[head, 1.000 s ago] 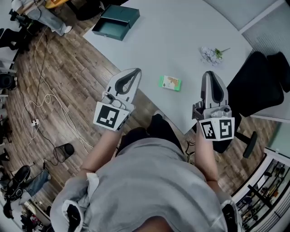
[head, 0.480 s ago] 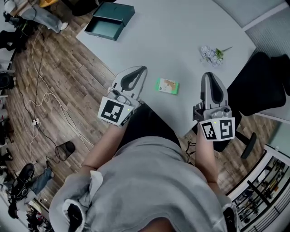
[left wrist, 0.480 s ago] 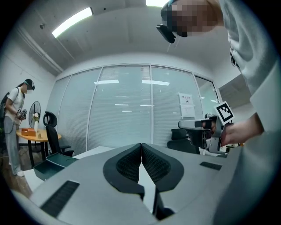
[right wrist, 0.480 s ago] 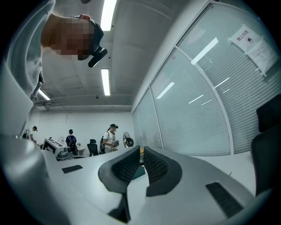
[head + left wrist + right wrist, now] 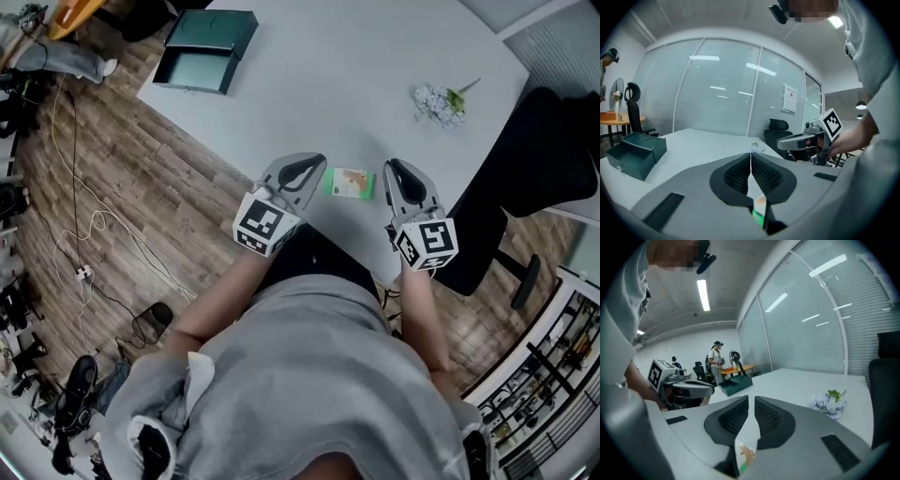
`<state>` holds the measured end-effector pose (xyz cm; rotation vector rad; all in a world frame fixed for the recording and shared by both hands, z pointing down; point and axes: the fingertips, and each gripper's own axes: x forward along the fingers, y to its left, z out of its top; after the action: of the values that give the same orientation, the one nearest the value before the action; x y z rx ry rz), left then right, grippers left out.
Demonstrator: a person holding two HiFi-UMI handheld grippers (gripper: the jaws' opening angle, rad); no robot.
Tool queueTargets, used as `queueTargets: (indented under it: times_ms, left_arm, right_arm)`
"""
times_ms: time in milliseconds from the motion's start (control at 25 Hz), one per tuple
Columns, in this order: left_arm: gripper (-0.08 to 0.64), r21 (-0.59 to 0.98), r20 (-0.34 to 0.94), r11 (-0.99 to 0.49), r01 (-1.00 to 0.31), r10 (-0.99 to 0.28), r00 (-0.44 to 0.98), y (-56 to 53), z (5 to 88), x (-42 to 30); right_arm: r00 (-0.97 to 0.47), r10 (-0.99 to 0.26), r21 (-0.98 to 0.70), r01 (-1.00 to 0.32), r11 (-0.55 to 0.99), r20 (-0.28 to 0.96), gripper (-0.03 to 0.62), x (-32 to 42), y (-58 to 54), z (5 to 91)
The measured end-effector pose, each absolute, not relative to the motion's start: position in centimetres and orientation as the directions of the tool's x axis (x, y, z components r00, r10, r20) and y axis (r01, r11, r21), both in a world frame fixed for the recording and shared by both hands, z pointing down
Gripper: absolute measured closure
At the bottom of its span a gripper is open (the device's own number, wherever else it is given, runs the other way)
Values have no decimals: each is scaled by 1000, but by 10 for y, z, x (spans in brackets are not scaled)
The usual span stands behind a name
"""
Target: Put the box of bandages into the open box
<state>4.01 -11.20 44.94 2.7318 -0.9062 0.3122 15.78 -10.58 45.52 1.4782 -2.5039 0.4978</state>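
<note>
Box of bandages (image 5: 349, 182): small flat carton, green edge, pale top with an orange-tan print. It lies flat on the white table (image 5: 356, 66) close to the near edge, between the two gripper tips; contact with either can't be told from the head view. Left gripper (image 5: 311, 165) is just beside the carton's left end, jaws pressed together, nothing in them; the carton only peeks out below the jaws in the left gripper view. Right gripper (image 5: 394, 171) is just beside the carton's right end, jaws closed down to a thin slit, also empty. Open box (image 5: 202, 52): dark teal, at the table's far left corner, well apart from the bandages. Small bunch of pale flowers (image 5: 441, 101) with a green stem sits far right on the table. Black office chair (image 5: 539, 159) stands right of the table. Wood-plank floor (image 5: 122, 187) with loose white cables (image 5: 82, 270). Glass partition walls (image 5: 717, 89) with blinds, ceiling strip light (image 5: 702, 294), a person (image 5: 715, 357) standing by an orange table (image 5: 740, 367) in the background.
</note>
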Motion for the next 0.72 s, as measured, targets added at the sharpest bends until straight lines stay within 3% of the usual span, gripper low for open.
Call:
queueTargets:
  times_ms: [360, 520, 720]
  left_arm:
    - [492, 229, 491, -810, -540, -383, 783, -103, 552, 47]
    - [483, 247, 530, -811, -531, -346, 774, -101, 574, 52]
    - [476, 260, 566, -799, -543, -329, 756, -99, 593, 52]
  right_arm:
    - [-469, -632, -249, -878, 409, 616, 531, 145, -89, 581]
    - [-460, -561, -282, -882, 378, 688, 431, 145, -78, 617]
    - [-410, -554, -293, -911, 290, 724, 426, 154, -71, 638]
